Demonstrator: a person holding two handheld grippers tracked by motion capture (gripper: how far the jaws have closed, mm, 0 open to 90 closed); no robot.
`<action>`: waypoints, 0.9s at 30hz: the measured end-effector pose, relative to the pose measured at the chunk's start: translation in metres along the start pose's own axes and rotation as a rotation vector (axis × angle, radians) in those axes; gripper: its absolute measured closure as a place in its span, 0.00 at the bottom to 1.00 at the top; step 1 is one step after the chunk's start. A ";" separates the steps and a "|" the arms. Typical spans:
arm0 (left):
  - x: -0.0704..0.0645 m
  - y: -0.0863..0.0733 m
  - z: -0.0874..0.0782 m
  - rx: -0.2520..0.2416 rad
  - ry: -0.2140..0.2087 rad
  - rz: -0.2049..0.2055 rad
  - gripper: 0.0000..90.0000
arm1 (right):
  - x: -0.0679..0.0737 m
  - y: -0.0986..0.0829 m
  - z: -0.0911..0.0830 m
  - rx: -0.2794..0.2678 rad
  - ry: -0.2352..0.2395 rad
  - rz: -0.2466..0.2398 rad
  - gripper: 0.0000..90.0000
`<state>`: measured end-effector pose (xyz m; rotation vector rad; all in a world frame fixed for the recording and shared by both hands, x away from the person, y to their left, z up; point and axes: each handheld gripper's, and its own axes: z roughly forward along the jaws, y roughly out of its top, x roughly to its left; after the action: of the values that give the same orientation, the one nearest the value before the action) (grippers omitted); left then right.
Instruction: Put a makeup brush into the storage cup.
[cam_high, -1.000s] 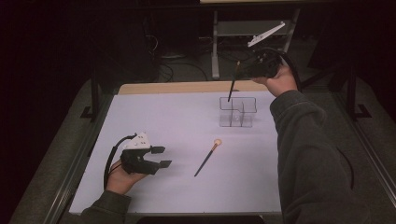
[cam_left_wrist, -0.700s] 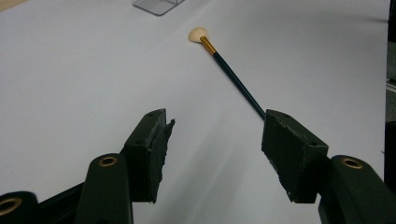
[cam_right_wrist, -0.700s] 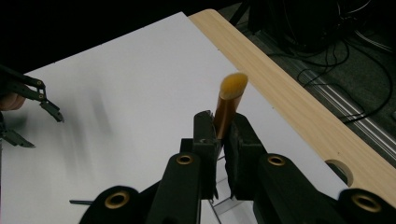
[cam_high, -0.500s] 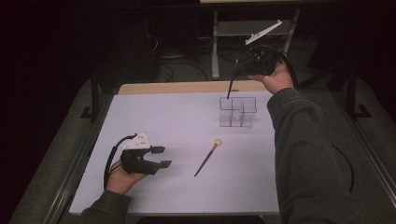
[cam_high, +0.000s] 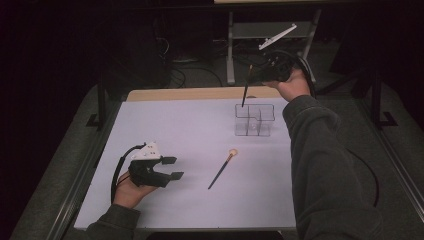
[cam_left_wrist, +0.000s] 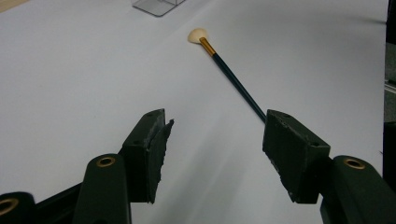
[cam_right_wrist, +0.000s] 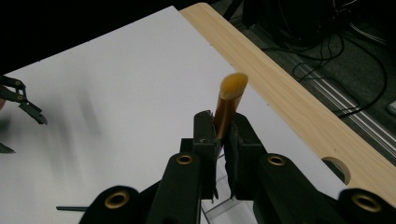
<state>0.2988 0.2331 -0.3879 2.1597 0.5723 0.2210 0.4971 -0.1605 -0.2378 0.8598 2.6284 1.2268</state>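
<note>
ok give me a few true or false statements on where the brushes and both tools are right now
1. The right tool is shut on a brush. True.
2. That held brush already stands inside the clear organizer. False: it hangs above it, its lower end near the rim.
3. The left tool grips the second brush. False: its jaws stand open and that brush lies on the white table.
4. The second brush lies between the left tool and the organizer. True.
5. The organizer sits on its side. False: it stands upright.
</note>
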 end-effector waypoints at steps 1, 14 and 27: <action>0.000 0.000 0.000 0.000 -0.001 -0.001 0.43 | 0.000 0.000 0.001 0.001 0.000 0.000 0.92; -0.001 0.000 0.000 -0.004 -0.005 -0.013 0.43 | -0.004 -0.006 0.009 0.007 -0.007 0.018 0.92; 0.000 -0.001 0.000 -0.004 -0.005 -0.016 0.43 | -0.009 -0.013 0.018 0.005 -0.010 0.045 0.92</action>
<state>0.2987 0.2337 -0.3884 2.1510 0.5853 0.2077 0.5043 -0.1599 -0.2602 0.9277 2.6199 1.2232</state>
